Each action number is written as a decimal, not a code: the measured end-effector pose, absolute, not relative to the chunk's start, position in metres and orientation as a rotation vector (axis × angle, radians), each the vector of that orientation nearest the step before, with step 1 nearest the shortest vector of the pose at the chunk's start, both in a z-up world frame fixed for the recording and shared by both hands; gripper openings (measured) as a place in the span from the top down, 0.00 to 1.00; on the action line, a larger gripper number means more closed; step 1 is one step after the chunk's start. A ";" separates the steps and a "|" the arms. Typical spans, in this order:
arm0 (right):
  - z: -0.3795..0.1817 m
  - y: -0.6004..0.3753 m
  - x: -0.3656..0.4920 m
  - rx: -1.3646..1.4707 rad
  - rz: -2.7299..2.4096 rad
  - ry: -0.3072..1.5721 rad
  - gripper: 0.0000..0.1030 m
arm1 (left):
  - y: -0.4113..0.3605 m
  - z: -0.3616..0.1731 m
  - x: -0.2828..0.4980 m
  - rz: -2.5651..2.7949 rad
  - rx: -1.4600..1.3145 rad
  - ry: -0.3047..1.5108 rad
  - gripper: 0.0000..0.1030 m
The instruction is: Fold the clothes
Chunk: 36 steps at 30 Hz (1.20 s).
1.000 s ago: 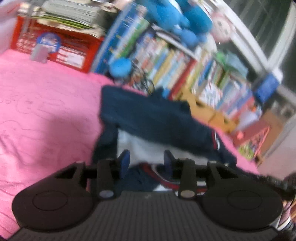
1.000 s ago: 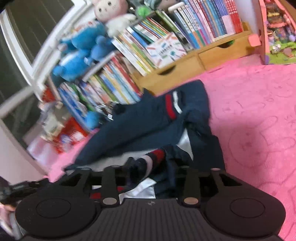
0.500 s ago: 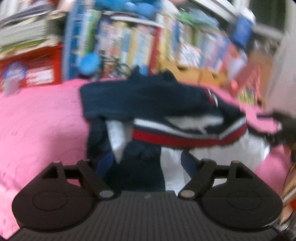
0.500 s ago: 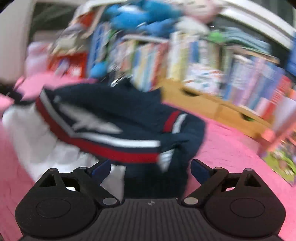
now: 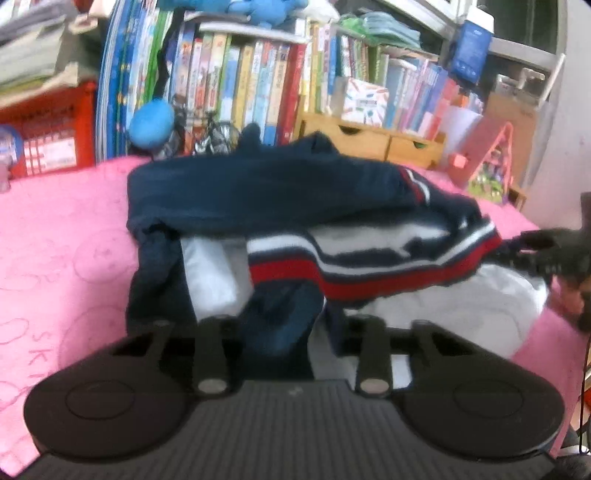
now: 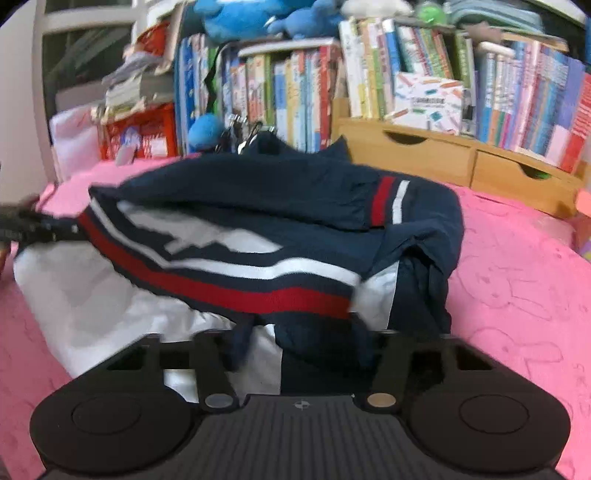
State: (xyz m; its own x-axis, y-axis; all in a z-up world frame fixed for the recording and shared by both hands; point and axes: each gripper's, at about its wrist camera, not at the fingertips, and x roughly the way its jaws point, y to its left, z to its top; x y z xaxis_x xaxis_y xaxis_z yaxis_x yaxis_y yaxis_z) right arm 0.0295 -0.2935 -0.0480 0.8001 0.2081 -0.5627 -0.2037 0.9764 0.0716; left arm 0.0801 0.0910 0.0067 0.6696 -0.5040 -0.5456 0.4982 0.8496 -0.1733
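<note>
Jersey hem, both jaws clamped

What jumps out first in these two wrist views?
A rumpled navy garment with a red and white band lies heaped mid-frame on the pink bedspread, white fabric showing beneath it. Behind it stands a packed row of colourful books with blue plush toys on top. Both grippers sit low at the garment's near edge, fingertips hidden in cloth.

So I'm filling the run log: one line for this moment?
fold clothes | navy garment bunched on pink blanket | left gripper, right gripper at near edge, grip unclear
</note>
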 end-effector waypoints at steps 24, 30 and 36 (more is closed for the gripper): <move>-0.022 -0.292 0.289 -0.092 -0.010 0.526 0.77 | 0.009 0.010 0.310 -0.333 0.181 0.511 0.77; -0.052 -0.303 0.303 -0.068 -0.036 0.587 0.66 | 0.005 -0.015 0.329 -0.315 0.196 0.604 0.68; -0.059 -0.312 0.313 -0.018 -0.102 0.630 0.22 | 0.008 -0.002 0.324 -0.242 0.168 0.641 0.52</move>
State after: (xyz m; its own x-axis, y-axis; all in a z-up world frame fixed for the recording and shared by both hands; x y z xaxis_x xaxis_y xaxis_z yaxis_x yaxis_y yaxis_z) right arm 0.3127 -0.3124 -0.0592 0.8031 -0.1009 -0.5872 0.0898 0.9948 -0.0482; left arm 0.3244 0.0076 -0.0023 0.7748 -0.1708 -0.6087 0.2738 0.9585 0.0796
